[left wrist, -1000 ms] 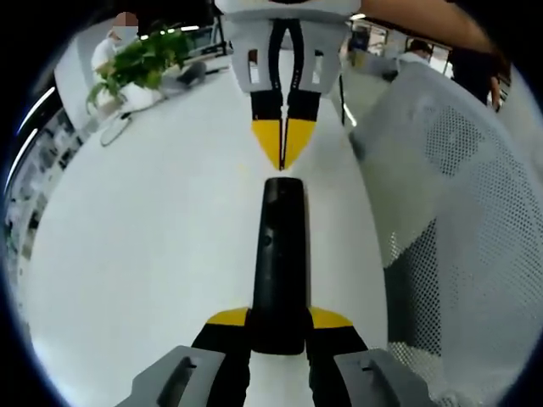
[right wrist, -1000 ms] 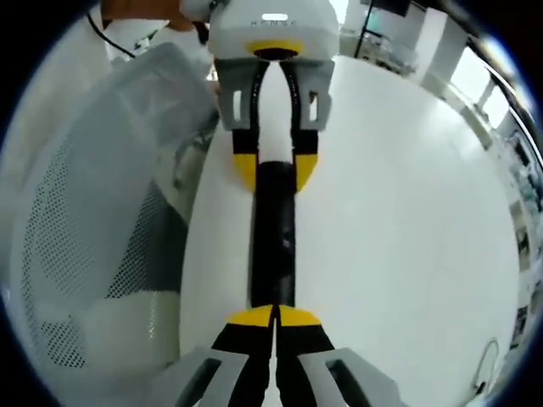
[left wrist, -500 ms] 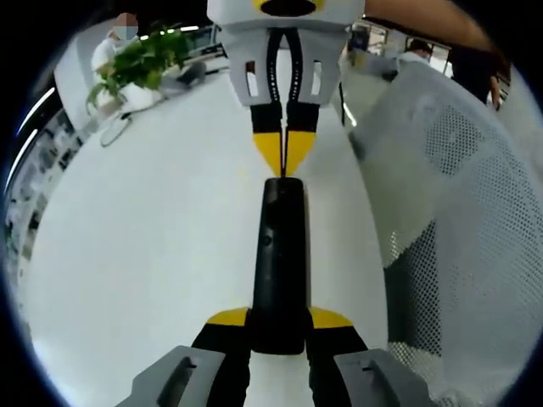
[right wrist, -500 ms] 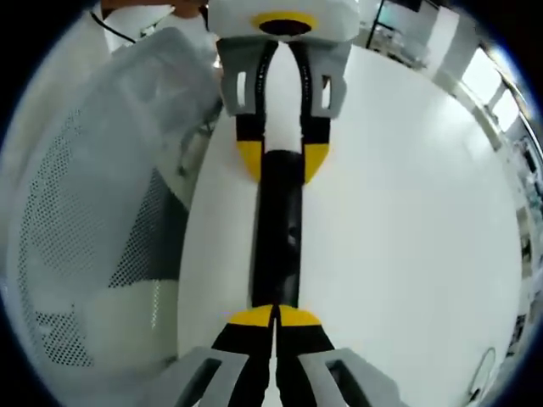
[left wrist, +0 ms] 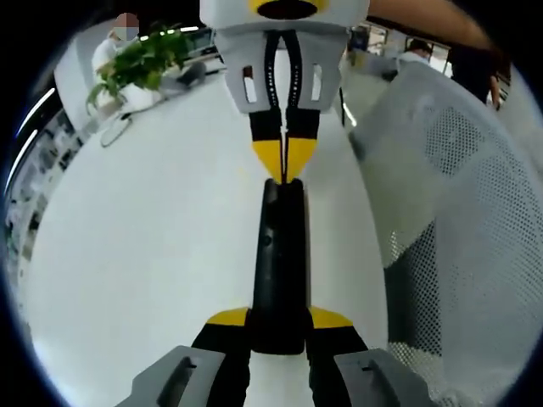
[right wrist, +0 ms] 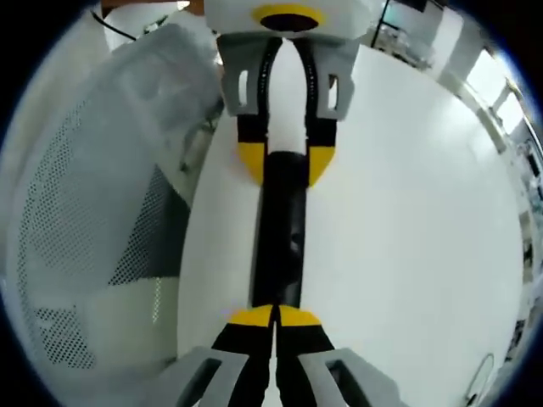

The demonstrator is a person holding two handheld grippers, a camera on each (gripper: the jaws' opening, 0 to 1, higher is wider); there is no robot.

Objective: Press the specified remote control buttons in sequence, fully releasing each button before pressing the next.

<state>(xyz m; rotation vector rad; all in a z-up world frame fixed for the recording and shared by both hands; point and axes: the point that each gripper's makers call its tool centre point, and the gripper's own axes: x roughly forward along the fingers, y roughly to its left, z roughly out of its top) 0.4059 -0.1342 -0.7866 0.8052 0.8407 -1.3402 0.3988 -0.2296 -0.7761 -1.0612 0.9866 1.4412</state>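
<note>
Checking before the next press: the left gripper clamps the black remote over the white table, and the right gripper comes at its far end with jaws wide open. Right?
Not quite. The right gripper has its jaws closed together, as the left gripper view shows. The left gripper does clamp the black remote over the white table.

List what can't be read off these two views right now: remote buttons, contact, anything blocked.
- Remote, left gripper view: buttons too dark and small to tell apart; its near end is hidden between the left gripper jaws.
- Remote, right gripper view: near end hidden behind the shut right gripper; whether the tips actually press a button can't be told.
- Mesh chair: cut off by the view's edge.
- Plant: its base is too small and blurred to make out.
</note>
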